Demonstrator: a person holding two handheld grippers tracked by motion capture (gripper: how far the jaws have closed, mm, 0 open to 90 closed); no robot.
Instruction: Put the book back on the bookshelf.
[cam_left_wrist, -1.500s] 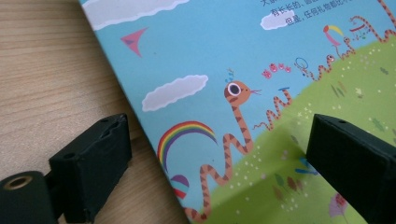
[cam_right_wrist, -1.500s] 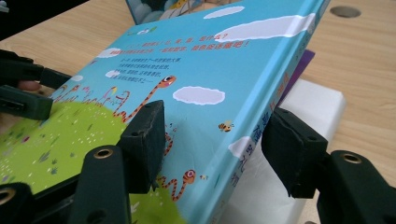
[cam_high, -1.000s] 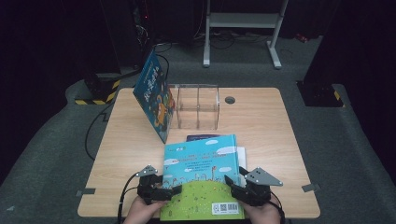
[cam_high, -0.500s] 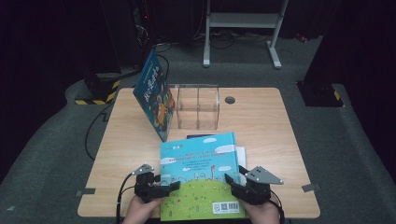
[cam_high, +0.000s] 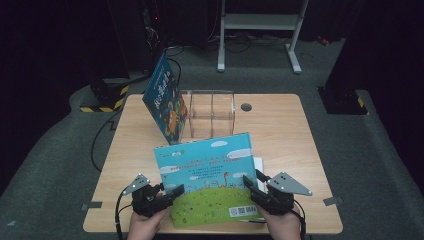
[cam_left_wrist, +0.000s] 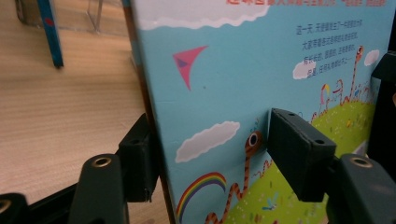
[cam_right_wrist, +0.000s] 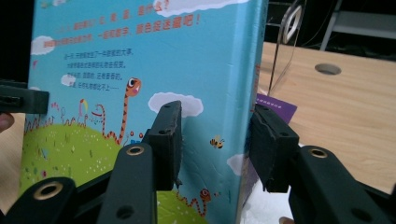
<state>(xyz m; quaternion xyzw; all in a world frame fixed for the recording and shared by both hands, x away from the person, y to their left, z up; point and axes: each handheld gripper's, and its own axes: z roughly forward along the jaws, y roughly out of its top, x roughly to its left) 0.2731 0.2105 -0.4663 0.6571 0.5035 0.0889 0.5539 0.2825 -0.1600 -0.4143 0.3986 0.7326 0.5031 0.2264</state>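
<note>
Off table: book (cam_high: 207, 172) tilted higher than b4

High cam overhead; both tool cams close on book (cam_high: 207, 172).

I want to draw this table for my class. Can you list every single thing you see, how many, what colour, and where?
Picture book with worm and green hill: one, sky blue, tilted up at the table's near edge, a gripper on each side.
Second picture book: one, blue and orange, leaning against the clear rack.
Clear book rack: one, see-through, far middle of table.
White papers: a few, under the near book.
Table: one, light wood.
Left gripper: black, on book's left edge.
Right gripper: black, on book's right edge.
</note>
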